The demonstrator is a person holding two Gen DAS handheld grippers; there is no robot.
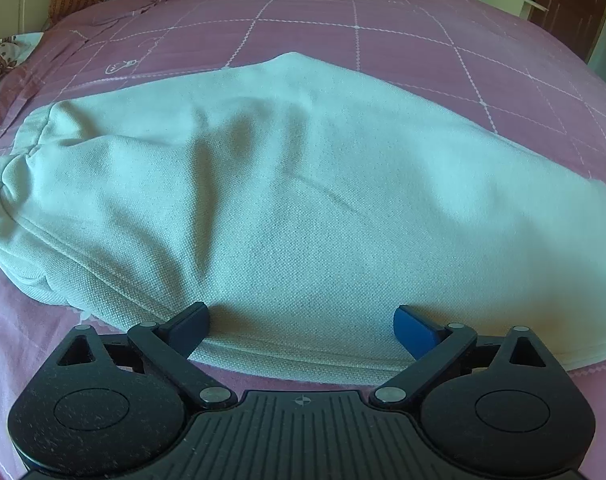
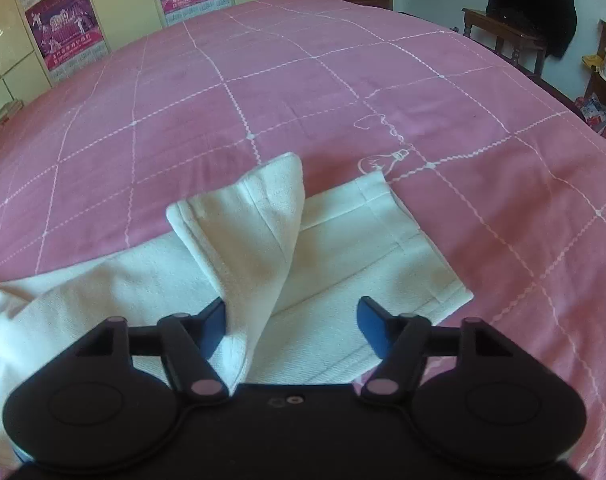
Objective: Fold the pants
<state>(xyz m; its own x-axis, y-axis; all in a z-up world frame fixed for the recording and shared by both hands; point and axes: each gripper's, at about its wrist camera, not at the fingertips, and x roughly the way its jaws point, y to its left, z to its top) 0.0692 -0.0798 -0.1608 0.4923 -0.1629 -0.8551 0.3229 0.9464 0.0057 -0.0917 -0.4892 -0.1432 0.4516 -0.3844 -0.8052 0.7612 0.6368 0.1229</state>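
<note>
We're holding both grippers over the pants (image 1: 303, 184), which are lying flat on the pink checked bedspread (image 1: 383, 12).

Left gripper (image 1: 301, 330): jaws are standing wide apart, nothing pinched. Its blue pads (image 1: 417, 330) are hovering at the near hem edge of the pale fabric, one on each side of a broad stretch of cloth; we can't tell if the tips are brushing it. From this view the pants are spreading across the whole frame, bunched waistband end on the left, the far edge peaking toward the middle of the bed.

Right gripper (image 2: 291, 324): jaws are spread too, not pressing on anything. In its view we're seeing the leg ends (image 2: 383, 240): one leg is lying flat with its hemmed cuff pointing away toward the right, and the upper leg's cuff (image 2: 255, 224) is standing up in a loose peaked fold. That raised fold is sitting just inside the left finger (image 2: 215, 326), close against its pad, while the right-side finger is well clear of it, over the flat leg.

A wardrobe with posters (image 2: 67, 28) is visible past the bed.
</note>
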